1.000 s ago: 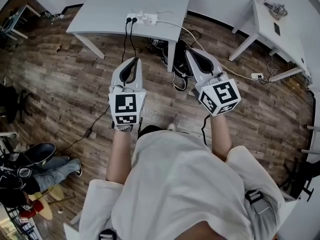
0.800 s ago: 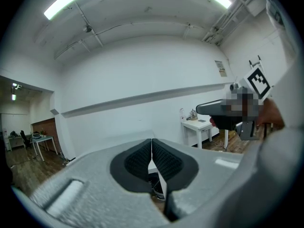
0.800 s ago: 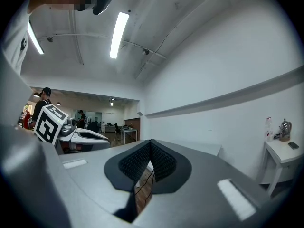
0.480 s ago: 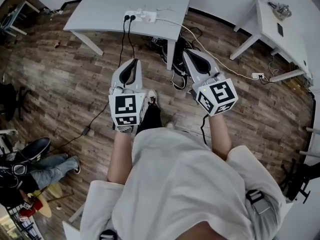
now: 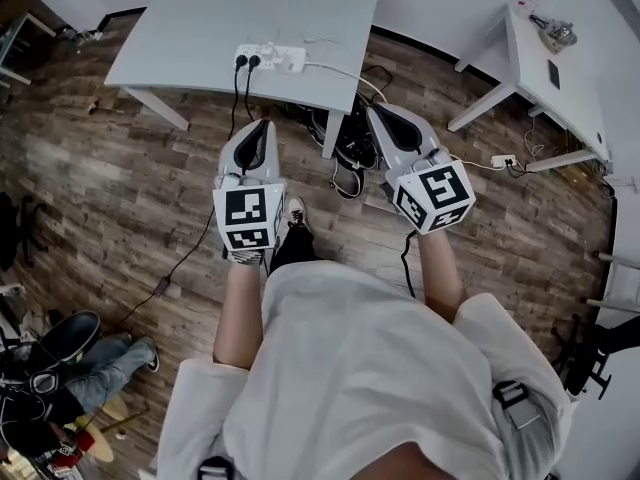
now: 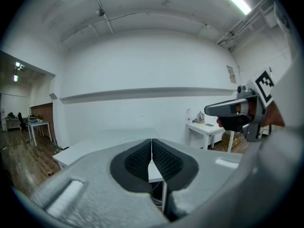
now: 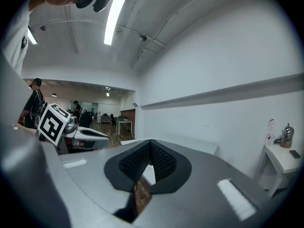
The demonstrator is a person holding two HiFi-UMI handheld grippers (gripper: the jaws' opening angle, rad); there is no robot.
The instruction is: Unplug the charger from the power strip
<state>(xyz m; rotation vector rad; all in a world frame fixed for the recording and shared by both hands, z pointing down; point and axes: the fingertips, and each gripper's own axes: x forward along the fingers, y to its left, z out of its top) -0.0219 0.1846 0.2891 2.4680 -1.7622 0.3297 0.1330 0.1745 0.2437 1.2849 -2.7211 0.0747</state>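
A white power strip point(image 5: 268, 58) lies near the front edge of the grey-white table point(image 5: 190, 23). Two black plugs point(image 5: 246, 61) sit in its left end, and a white charger point(image 5: 297, 61) with a thin white cable sits at its right end. My left gripper point(image 5: 263, 124) hangs above the floor short of the table, its jaws shut with nothing between them point(image 6: 152, 140). My right gripper point(image 5: 376, 108) is level with it to the right, also shut and empty point(image 7: 151, 142). Neither touches the strip.
Black cords drop from the strip to a tangle of cables point(image 5: 345, 148) under the table. A second white table point(image 5: 560, 78) with a metal pot point(image 5: 557, 34) stands at the right, and a small socket block point(image 5: 498, 161) lies on the floor. A seated person's legs point(image 5: 90, 353) are at lower left.
Both grippers have moved forward toward the table along with the person, who has taken a step. The table and power strip now sit closer and further left in the head view.
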